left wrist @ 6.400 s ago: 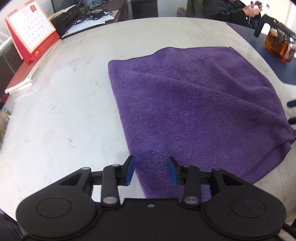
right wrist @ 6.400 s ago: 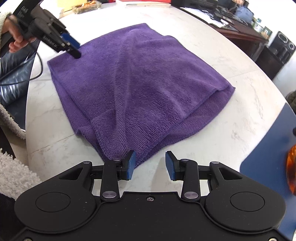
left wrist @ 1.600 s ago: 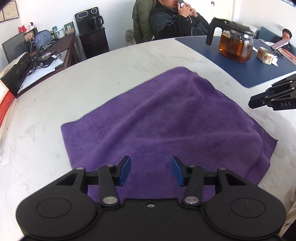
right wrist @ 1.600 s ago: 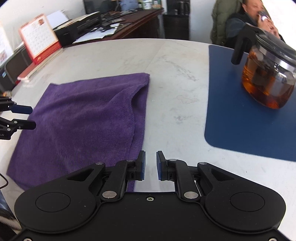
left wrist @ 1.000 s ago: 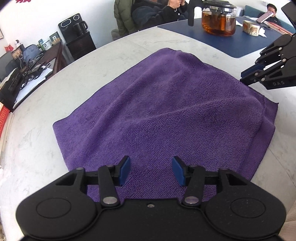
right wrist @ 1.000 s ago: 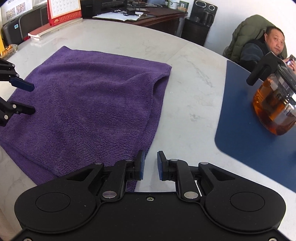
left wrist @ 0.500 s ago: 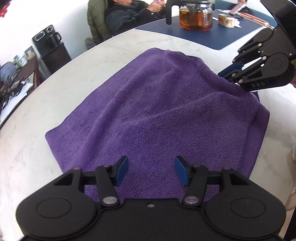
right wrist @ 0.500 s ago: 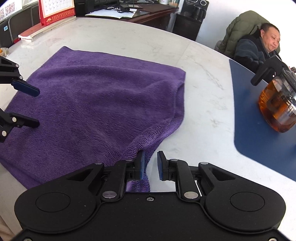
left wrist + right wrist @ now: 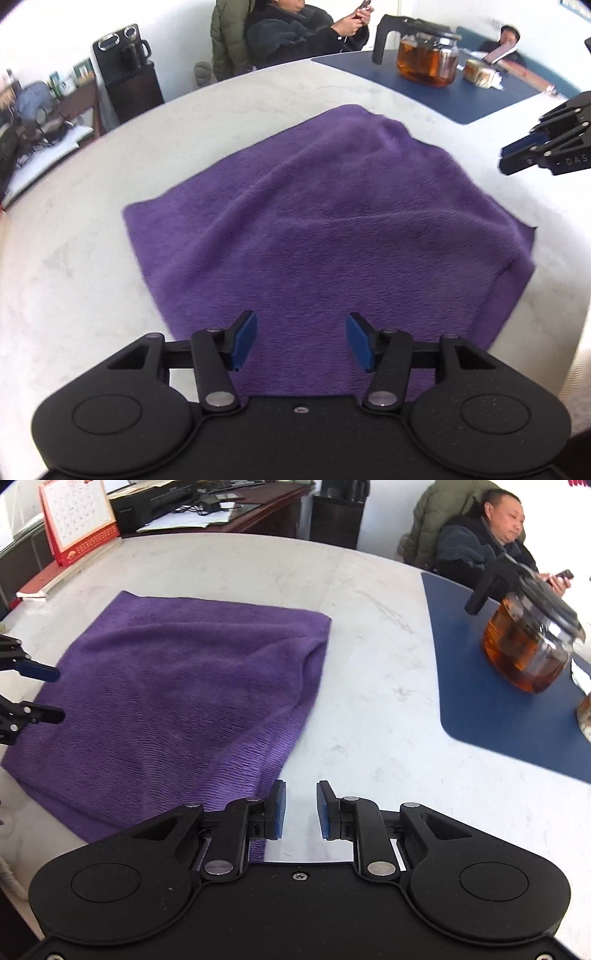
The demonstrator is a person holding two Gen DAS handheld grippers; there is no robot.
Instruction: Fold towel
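A purple towel (image 9: 325, 236) lies folded on the white marble table (image 9: 74, 266), with soft creases across its top layer. My left gripper (image 9: 301, 341) hovers open over the towel's near edge, nothing between its blue pads. In the right wrist view the towel (image 9: 177, 698) spreads to the left. My right gripper (image 9: 300, 808) sits just off the towel's near right corner, its pads a narrow gap apart with bare table between them. The right gripper (image 9: 511, 160) also shows at the right of the left wrist view, off the towel. The left gripper (image 9: 53, 694) is open at the towel's left edge.
A blue mat (image 9: 480, 701) at the right carries a glass teapot of amber tea (image 9: 528, 642) and a small jar (image 9: 478, 72). A red desk calendar (image 9: 77, 520) stands on books at the far left. A seated person (image 9: 480, 542) holds a phone beyond the table.
The towel's right edge, raised at my right gripper half a second ago, now lies flat. The right gripper has drawn back off it, pads slightly wider. The left gripper stays open.
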